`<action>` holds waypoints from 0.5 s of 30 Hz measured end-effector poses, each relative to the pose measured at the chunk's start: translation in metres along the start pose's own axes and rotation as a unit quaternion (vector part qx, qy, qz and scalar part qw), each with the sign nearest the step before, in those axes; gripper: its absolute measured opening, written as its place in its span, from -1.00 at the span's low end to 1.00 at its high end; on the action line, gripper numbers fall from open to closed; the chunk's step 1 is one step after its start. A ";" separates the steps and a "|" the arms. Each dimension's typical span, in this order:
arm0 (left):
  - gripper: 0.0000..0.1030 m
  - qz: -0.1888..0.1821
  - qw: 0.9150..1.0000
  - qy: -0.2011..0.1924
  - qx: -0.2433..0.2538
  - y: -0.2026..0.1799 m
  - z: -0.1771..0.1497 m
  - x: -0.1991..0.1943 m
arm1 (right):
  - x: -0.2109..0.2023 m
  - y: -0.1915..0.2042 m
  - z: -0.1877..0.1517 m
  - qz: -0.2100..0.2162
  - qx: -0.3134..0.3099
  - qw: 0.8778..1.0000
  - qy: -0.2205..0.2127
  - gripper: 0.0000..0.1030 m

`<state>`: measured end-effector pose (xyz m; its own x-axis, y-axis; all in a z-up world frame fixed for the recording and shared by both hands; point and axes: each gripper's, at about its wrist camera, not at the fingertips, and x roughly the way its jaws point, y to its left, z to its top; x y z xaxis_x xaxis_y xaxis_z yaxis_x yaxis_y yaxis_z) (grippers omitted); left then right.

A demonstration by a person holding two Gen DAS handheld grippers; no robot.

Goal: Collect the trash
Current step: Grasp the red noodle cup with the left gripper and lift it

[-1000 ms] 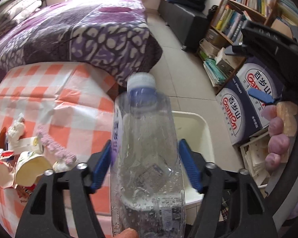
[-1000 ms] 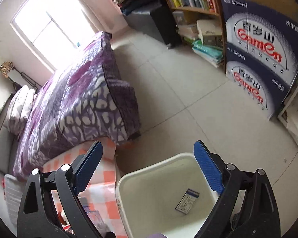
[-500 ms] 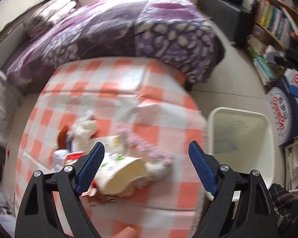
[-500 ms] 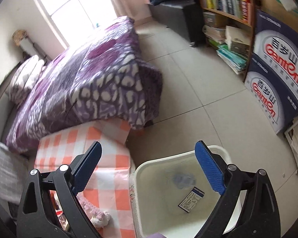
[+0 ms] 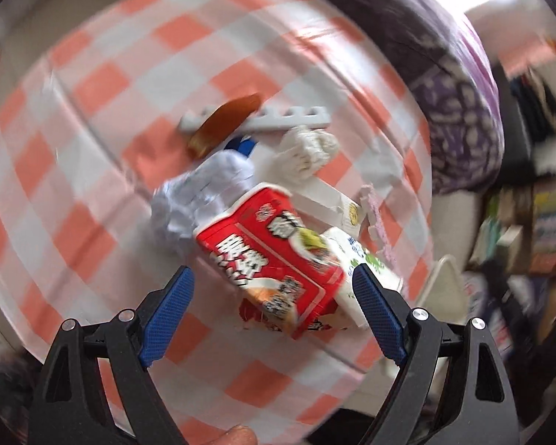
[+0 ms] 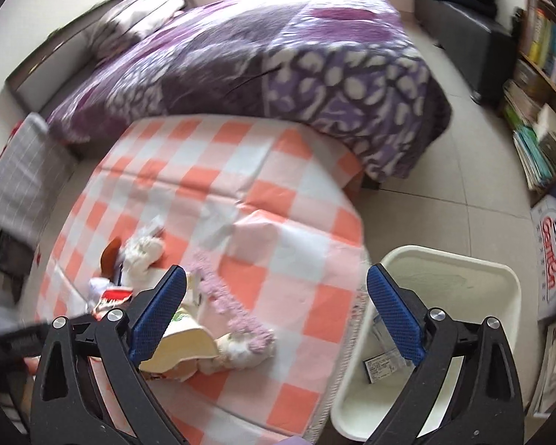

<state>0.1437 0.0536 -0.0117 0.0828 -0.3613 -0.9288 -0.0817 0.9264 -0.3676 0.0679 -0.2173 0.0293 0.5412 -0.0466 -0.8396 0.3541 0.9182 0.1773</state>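
Observation:
My left gripper (image 5: pixel 271 274) hangs open over a trash pile on the orange-checked table (image 5: pixel 129 81). Between its jaws, lower down, lies a red noodle cup (image 5: pixel 278 256), untouched. Around the cup are crumpled white paper (image 5: pixel 200 196), a tissue wad (image 5: pixel 304 152), a brown scrap (image 5: pixel 222 122), a white carton (image 5: pixel 367 259) and a pink fuzzy strip (image 5: pixel 374 215). My right gripper (image 6: pixel 277 273) is above the table edge, its jaws opening with nothing in them. To its right on the floor stands the white bin (image 6: pixel 463 259), which holds a small packet (image 6: pixel 381 365) and a clear bottle (image 6: pixel 383 328).
A bed with a purple quilt (image 6: pixel 278 55) borders the table's far side. Bookshelves (image 6: pixel 537 74) and a blue printed box (image 6: pixel 552 241) stand right of the bin on the tiled floor (image 6: pixel 444 185). A grey-white notched strip (image 5: pixel 289 118) lies behind the pile.
The left gripper let go of the water bottle over the bin and swung over the trash pile on the table. The right gripper turned from the bin toward the table.

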 end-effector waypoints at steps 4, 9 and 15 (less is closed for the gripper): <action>0.64 -0.075 0.990 0.038 -0.114 0.028 0.007 0.019 | 0.009 0.025 -0.011 -0.004 -0.042 0.999 0.007 0.86; 0.64 -0.129 0.971 0.089 -0.178 0.033 0.010 0.043 | 0.027 0.023 -0.021 0.013 -0.011 0.999 0.043 0.86; 0.06 -0.091 0.985 0.070 -0.127 0.023 0.008 0.032 | 0.033 0.034 -0.026 0.045 -0.025 0.997 0.064 0.86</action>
<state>0.1522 0.0637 -0.0497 -0.0168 -0.5463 -0.8374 -0.3247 0.7951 -0.5122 0.0780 -0.1779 -0.0058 0.4652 0.0841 -0.8812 0.2684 0.9352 0.2310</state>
